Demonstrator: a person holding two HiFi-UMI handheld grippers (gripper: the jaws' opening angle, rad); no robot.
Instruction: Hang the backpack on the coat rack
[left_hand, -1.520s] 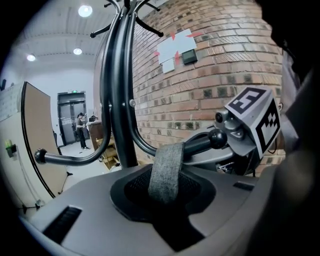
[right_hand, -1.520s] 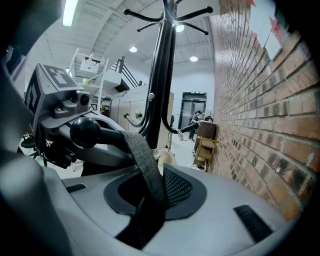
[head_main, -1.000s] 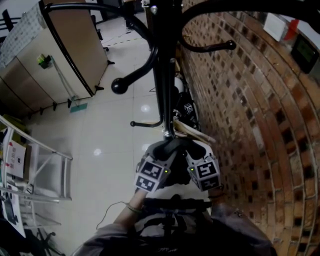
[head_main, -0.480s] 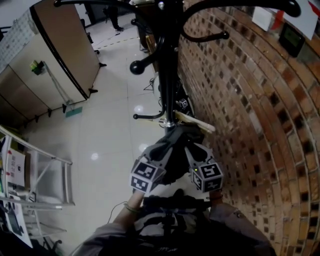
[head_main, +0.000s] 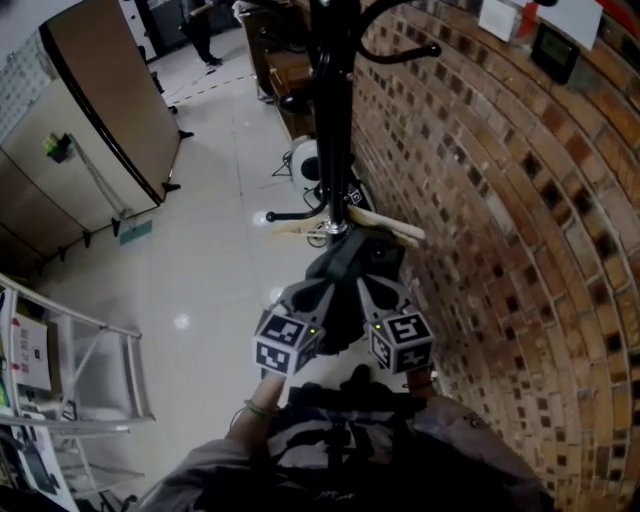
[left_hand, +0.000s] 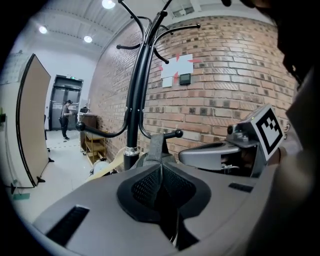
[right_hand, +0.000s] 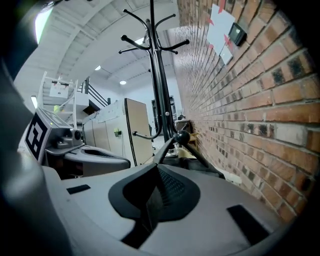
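The black coat rack (head_main: 333, 120) stands against the brick wall. A dark grey backpack (head_main: 350, 262) hangs low on it. Its strap (right_hand: 199, 154) is looped over a low hook's knob (right_hand: 181, 136). The same strap (left_hand: 155, 145) rises just beyond the jaws in the left gripper view. My left gripper (head_main: 322, 292) and right gripper (head_main: 366, 287) sit side by side just short of the backpack. Both are shut, pads meeting, and I see nothing pinched between them. Each gripper view shows its own closed tips, left gripper (left_hand: 160, 164) and right gripper (right_hand: 156, 165).
The brick wall (head_main: 500, 250) runs close along the right. A tan partition (head_main: 100, 110) stands at the left, a metal frame (head_main: 90, 340) nearer me. A pale wooden piece (head_main: 385, 225) lies at the rack's foot. A person (left_hand: 65, 117) stands far off by a door.
Both grippers have drawn back from the rack toward me, and their jaws have come together. The rack's hooks have slid up and away in the head view.
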